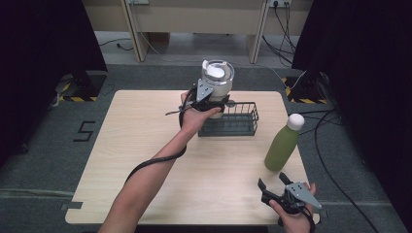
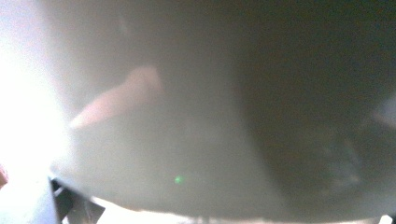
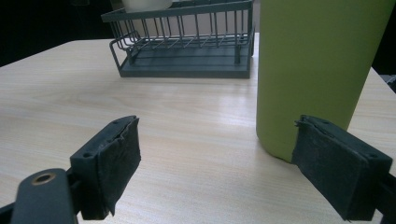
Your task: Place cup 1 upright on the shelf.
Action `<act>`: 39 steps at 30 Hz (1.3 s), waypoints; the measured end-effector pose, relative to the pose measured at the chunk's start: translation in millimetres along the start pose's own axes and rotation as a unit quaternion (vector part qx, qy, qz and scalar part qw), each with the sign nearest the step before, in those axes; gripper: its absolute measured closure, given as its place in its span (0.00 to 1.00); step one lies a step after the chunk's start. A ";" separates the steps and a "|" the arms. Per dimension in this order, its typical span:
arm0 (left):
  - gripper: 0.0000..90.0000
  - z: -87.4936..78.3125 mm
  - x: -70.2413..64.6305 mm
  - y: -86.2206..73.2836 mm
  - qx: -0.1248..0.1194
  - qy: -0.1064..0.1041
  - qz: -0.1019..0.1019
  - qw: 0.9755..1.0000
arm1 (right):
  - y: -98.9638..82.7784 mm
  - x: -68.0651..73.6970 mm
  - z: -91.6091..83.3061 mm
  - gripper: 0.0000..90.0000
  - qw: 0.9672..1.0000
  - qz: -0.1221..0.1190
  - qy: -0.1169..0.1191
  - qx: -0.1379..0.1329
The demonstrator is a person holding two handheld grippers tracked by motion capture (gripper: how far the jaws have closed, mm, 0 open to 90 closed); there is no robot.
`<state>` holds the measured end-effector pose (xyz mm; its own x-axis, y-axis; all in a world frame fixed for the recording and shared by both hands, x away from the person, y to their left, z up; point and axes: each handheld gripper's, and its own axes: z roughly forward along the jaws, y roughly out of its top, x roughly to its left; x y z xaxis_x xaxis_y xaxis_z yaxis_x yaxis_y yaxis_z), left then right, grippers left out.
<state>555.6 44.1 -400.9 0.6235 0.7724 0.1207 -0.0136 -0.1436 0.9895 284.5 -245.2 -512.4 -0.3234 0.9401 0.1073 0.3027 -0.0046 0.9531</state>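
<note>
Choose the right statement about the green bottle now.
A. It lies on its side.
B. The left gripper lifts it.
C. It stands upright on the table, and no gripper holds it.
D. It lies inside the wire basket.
C: the green bottle stands upright on the table, just ahead of the open right gripper, outside the wire basket.

1 basket, 2 bottles (1 green)

The green bottle stands at right and the wire basket at upper centre; the table's left half lies open.
</note>
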 end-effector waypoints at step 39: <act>0.11 14.0 -4.6 -26.9 0.033 -0.004 -0.021 0.999 | -1.2 1.3 1.5 0.17 1.000 -0.004 0.006 0.006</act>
<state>564.0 35.8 -429.2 0.6287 0.7737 0.0777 0.0639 -0.1510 0.9865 285.1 -243.4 -513.9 -0.3366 0.9360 0.1034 0.3113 0.0070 0.9503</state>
